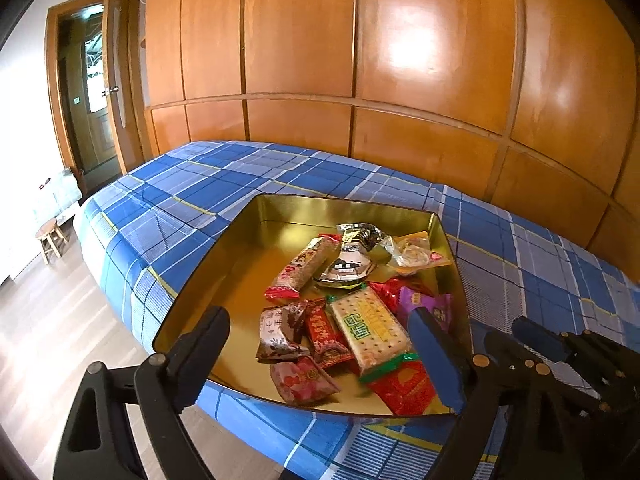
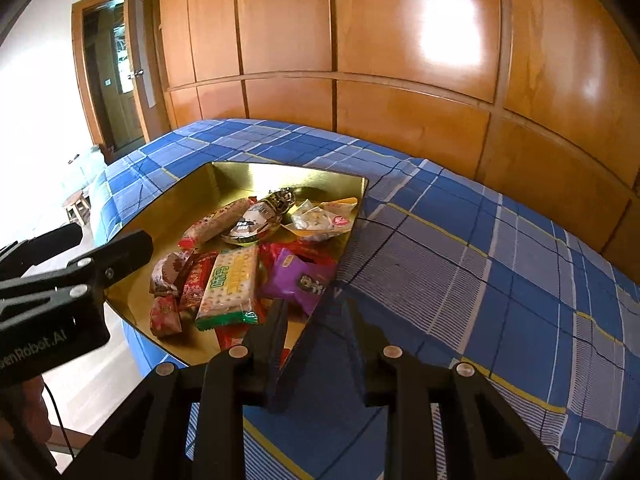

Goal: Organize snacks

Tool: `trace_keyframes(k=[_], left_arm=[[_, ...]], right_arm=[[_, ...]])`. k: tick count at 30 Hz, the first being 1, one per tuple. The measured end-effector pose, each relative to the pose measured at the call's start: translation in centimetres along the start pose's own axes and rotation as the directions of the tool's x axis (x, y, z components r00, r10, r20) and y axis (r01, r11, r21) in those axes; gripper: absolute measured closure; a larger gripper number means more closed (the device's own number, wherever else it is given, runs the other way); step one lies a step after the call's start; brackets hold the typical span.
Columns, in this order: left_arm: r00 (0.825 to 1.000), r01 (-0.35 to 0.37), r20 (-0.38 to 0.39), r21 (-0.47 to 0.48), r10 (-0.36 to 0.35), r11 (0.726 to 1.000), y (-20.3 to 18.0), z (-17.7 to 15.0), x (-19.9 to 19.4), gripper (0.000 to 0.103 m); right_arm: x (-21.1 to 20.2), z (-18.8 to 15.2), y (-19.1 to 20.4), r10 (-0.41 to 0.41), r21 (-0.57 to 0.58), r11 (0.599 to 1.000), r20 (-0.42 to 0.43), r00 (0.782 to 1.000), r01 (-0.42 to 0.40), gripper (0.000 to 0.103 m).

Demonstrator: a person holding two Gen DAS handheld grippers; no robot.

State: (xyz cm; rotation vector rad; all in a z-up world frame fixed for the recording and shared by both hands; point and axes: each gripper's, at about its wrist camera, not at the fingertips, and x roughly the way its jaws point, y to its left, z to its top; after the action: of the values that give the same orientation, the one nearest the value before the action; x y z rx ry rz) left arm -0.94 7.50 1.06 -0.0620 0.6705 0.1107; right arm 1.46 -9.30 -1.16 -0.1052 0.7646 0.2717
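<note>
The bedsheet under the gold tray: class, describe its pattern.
The bedsheet is blue plaid with white and yellow lines, clearest in the right wrist view.

Place: home bedroom
Bed: mattress under a blue plaid sheet (image 1: 248,184); fills the middle of both views
Wall: floor-to-ceiling glossy orange-brown wooden wardrobe panels (image 1: 400,48) right behind the bed
Exit: wood-framed doorway (image 1: 86,92) at left, lever handle on the door; darker room beyond
Floor: pale wood planks (image 1: 52,320); small wooden stool (image 1: 50,238) near the bright left side
On bed: gold tin tray (image 1: 256,216) of wrapped snacks (image 1: 370,326); household clutter, not shop stock
</note>
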Motion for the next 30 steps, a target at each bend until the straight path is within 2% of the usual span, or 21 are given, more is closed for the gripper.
trace_keyframes(k=[30], left_arm=[[1.0,-0.009,0.009,0.006,0.009,1.0,0.14,-0.07,-0.39,0.006]], right_arm=[[-0.45,0.02,0.6,0.004,-0.017,1.0,0.013,1.0,-0.003,0.074]])
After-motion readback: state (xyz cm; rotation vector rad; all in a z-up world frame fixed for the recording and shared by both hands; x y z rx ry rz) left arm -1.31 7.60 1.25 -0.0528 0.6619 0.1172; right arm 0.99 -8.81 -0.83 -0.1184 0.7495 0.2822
